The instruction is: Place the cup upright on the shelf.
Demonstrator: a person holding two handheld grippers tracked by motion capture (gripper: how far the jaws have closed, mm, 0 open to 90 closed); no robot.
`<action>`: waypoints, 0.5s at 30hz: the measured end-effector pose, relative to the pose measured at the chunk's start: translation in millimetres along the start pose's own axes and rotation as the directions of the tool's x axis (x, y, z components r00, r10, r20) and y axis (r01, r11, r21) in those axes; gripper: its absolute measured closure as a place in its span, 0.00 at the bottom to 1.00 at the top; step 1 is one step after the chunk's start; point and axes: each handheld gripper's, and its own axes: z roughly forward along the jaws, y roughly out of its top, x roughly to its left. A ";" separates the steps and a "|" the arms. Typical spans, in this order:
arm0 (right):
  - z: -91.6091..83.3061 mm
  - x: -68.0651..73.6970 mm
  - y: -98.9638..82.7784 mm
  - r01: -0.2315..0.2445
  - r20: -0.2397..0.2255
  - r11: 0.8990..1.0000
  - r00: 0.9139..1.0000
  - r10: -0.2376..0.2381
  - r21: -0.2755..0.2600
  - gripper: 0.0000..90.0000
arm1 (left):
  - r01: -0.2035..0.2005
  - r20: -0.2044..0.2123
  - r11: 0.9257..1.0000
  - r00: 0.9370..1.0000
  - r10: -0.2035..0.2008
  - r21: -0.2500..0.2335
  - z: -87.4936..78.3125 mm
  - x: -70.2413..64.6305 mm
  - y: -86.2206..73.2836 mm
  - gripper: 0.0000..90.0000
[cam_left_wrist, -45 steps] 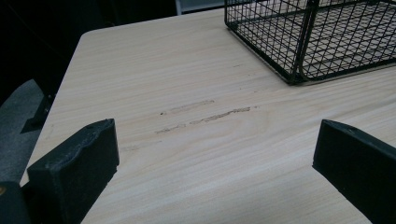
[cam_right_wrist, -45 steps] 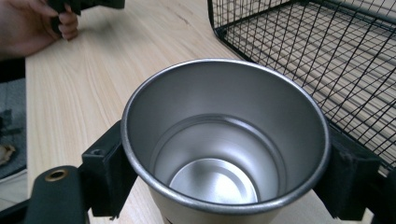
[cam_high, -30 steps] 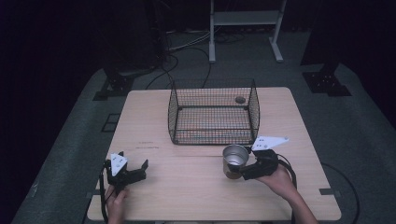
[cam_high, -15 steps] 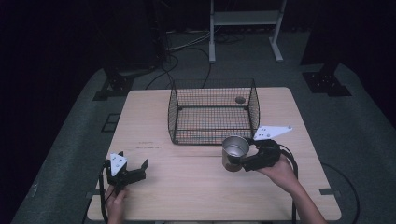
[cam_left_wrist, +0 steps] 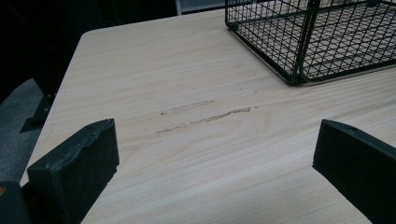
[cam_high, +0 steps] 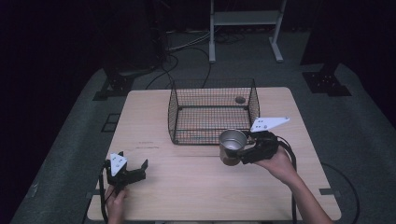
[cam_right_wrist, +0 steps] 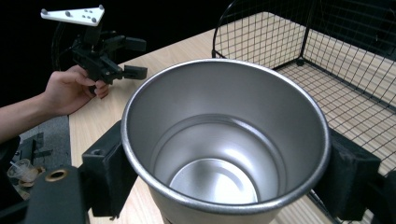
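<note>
Lifted since earlier — steel cup (cam_high: 232,145) in right gripper (cam_high: 246,150).

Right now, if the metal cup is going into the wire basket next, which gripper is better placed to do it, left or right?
Right. The right gripper is already shut on the metal cup, just beside the wire basket. The left gripper is open, holds nothing, and sits near the table's opposite front corner.

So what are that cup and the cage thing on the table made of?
The cup looks like brushed steel: grey, with soft reflections inside and a rolled rim. The basket seems to be thin metal wire with a black coating, welded in a grid. The table shows pale wood grain, possibly a laminate.
</note>
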 end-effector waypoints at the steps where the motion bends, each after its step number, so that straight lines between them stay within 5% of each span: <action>1: 0.1 -0.1 2.2 0.001 0.002 1.000 1.000 -0.001 0.000 0.20 | 0.000 0.001 1.000 1.000 0.000 0.003 -0.2 0.1 0.1 0.00; 15: 4.5 -2.2 26.0 0.036 0.008 0.999 0.999 -0.036 0.011 0.20 | 0.001 0.003 1.000 1.000 -0.001 -0.002 -0.2 0.3 -0.2 0.00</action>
